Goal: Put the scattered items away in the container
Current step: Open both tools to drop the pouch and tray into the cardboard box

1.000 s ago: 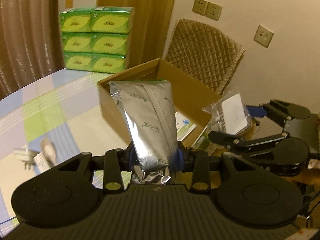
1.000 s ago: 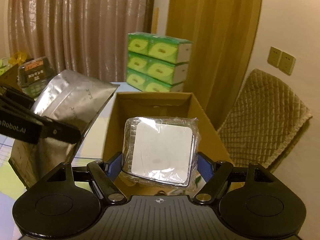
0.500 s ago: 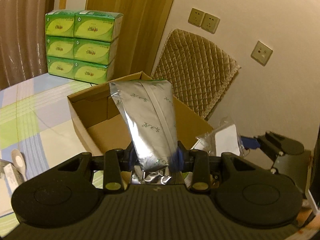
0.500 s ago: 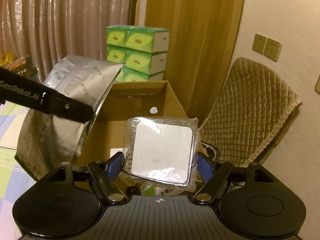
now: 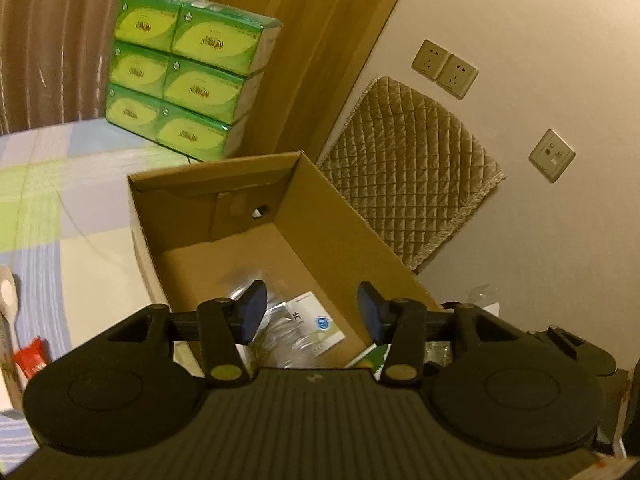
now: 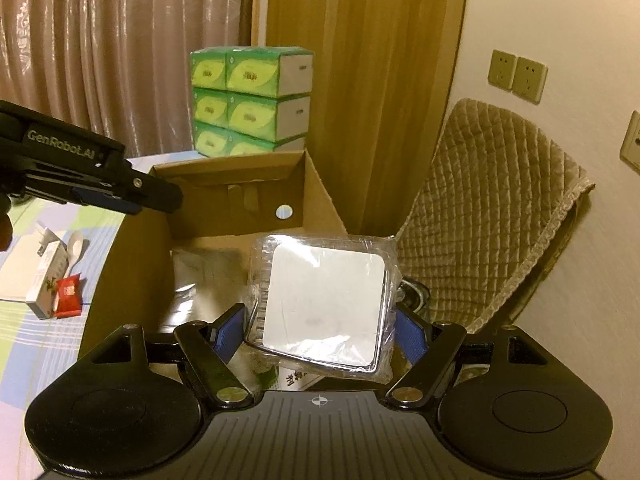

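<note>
An open cardboard box (image 5: 224,172) stands on the table below both grippers. My left gripper (image 5: 308,308) hovers over it with its jaws opening and nothing between the blue pads. Under it, on the box floor, lies a silver foil pouch (image 6: 200,276), blurred in the left wrist view. Printed paper items lie at the near end of the box. My right gripper (image 6: 320,332) is shut on a clear plastic-wrapped package (image 6: 324,304) with a white square face, held above the box (image 6: 228,168). The left gripper (image 6: 160,200) reaches in from the left over the box's rim.
Green tissue packs (image 5: 188,80) are stacked behind the box. A chair with a quilted cover (image 6: 492,216) stands to its right by the wall. Left of the box, a white spoon (image 6: 76,246), a small carton (image 6: 48,276) and a red packet (image 6: 68,294) lie on the checked tablecloth.
My left gripper has let go of the silver pouch, which now lies inside the box. Both grippers have moved further over the box; the right one still grips its package.
</note>
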The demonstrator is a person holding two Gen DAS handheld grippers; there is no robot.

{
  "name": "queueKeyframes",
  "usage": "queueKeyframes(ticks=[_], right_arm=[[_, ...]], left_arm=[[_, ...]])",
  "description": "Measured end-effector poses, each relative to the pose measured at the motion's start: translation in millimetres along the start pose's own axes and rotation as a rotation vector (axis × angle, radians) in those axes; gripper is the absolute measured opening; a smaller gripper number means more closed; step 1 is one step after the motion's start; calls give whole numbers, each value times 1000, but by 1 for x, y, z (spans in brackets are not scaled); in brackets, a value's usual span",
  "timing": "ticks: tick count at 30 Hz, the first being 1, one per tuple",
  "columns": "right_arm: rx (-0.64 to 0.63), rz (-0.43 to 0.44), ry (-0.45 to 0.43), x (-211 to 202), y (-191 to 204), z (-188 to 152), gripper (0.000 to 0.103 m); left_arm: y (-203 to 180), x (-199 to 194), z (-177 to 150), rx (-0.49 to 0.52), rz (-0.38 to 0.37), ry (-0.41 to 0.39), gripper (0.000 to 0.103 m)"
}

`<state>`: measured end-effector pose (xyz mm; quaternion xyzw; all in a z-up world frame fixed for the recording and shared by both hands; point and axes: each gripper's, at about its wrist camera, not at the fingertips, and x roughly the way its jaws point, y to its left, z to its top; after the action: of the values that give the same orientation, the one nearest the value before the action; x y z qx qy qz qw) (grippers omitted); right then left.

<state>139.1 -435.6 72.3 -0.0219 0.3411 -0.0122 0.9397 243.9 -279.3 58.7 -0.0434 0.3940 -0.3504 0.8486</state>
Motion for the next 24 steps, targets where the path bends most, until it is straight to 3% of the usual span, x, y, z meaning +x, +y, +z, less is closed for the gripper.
queueKeyframes(ticks=[24], right_arm=[[23, 67, 4, 20, 21, 7, 74]], left_arm=[[29, -25, -10, 66, 53, 38, 45]])
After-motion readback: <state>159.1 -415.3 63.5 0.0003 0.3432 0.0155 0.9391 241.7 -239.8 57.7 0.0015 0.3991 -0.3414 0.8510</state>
